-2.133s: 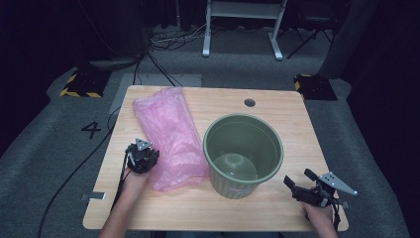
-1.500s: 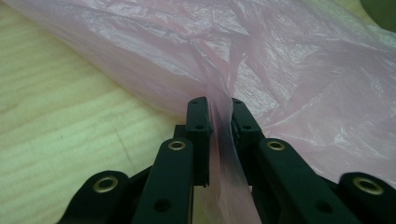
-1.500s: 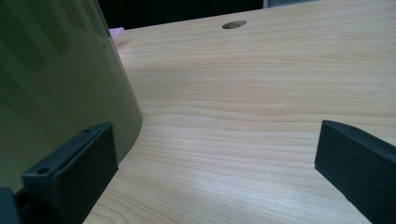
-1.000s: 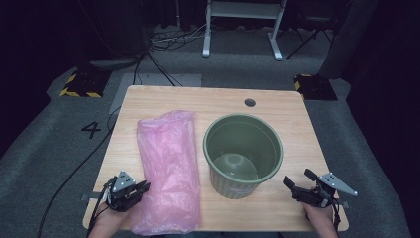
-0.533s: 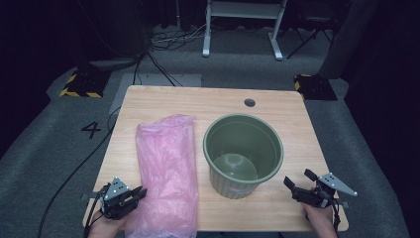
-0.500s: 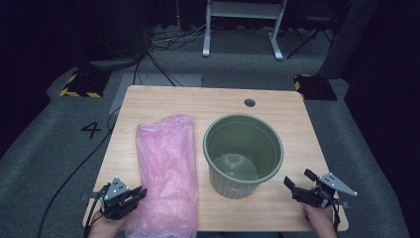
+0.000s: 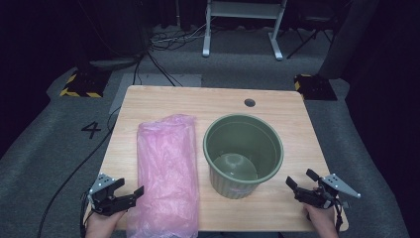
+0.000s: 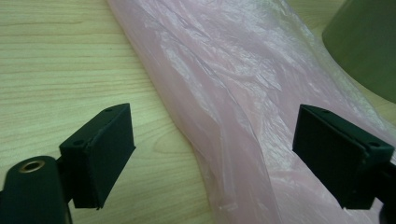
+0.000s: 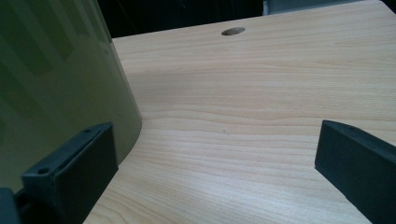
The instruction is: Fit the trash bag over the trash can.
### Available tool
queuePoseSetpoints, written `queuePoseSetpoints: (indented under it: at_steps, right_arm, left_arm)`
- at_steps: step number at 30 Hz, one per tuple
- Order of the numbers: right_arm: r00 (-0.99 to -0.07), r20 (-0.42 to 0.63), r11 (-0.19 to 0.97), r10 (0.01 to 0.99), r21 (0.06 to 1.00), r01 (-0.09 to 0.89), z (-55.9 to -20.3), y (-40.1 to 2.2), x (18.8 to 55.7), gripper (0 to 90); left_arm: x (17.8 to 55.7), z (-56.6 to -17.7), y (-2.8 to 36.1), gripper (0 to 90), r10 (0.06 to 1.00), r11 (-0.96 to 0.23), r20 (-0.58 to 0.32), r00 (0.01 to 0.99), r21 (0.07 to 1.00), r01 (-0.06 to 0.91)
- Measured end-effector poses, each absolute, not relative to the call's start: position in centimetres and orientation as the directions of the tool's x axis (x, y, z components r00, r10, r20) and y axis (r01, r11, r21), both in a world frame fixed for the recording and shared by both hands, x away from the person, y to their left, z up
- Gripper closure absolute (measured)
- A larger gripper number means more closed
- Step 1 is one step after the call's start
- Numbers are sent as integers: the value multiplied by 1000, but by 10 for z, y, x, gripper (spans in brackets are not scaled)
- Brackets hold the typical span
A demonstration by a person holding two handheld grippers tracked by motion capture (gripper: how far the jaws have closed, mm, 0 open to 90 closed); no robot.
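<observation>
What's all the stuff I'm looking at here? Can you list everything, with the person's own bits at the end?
Table: one, light wood, middle of the scene, a round hole near its far edge.
Plastic bag: one, pink and see-through, lying flat on the table's left half, its near end at the front edge.
Bucket: one, olive green, upright and empty, right of the bag.
Floor: grey carpet, with a painted 4, black cables and two blocks with yellow-black stripes.
White frame legs: one set, at the back.
Left tongs: one, black, jaws just opened, at the bag's near left edge, not gripping it.
Right tongs: one, black, open, near the table's front right corner beside the bucket.
</observation>
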State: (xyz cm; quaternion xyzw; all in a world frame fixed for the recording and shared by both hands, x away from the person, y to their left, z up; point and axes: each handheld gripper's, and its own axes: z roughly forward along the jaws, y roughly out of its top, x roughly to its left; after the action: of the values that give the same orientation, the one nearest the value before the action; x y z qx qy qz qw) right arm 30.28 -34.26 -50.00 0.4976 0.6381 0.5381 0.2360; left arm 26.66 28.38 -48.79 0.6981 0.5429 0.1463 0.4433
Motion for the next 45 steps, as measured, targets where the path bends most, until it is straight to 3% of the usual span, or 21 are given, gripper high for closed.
queuePoseSetpoints:
  at_steps: [4,11,16,24,30,33,35,36,37,39,40,42,45]
  right_arm:
    - [-381,221,-65,898,922,382,-500,-341,303,0]
    - [-384,281,-123,879,914,387,-501,-349,304,0]
    - [-387,267,-110,882,917,383,-501,-347,303,0]
    - [-394,300,-142,869,913,383,-502,-351,304,0]
    - [-402,294,-135,867,916,378,-502,-351,304,0]
    - [-399,293,-135,869,916,379,-501,-350,303,0]
    - [-399,290,-131,870,916,379,-501,-350,303,0]
    - [-397,285,-127,872,917,378,-501,-349,303,0]
    - [-397,285,-127,872,917,378,-501,-349,303,0]
    - [-398,276,-119,875,919,376,-501,-348,303,0]
    - [-396,274,-117,876,919,378,-501,-348,303,0]
    - [-398,268,-110,878,920,376,-501,-347,303,0]
    - [-399,278,-121,874,919,376,-501,-349,303,0]
  left_arm:
    - [274,-486,281,36,893,-22,-269,362,776,630]
    - [297,-485,271,4,903,-25,-267,336,749,662]
    - [308,-486,268,6,912,-9,-271,307,735,678]
    - [327,-493,263,150,911,-3,-294,288,696,718]
    - [330,-497,255,211,925,-24,-261,276,685,729]
    - [328,-497,243,332,942,-107,-153,298,705,701]
    - [327,-498,239,381,945,-126,-126,302,712,691]
    - [326,-498,237,486,935,-137,-132,328,719,682]
    - [326,-498,237,535,935,-137,-132,328,719,682]
    - [326,-499,235,567,934,-146,-125,335,721,677]
    - [326,-498,237,631,927,-137,-150,343,717,684]
    - [326,-499,240,869,923,-117,-182,340,708,696]
    - [327,-500,247,898,906,-58,-269,328,688,723]
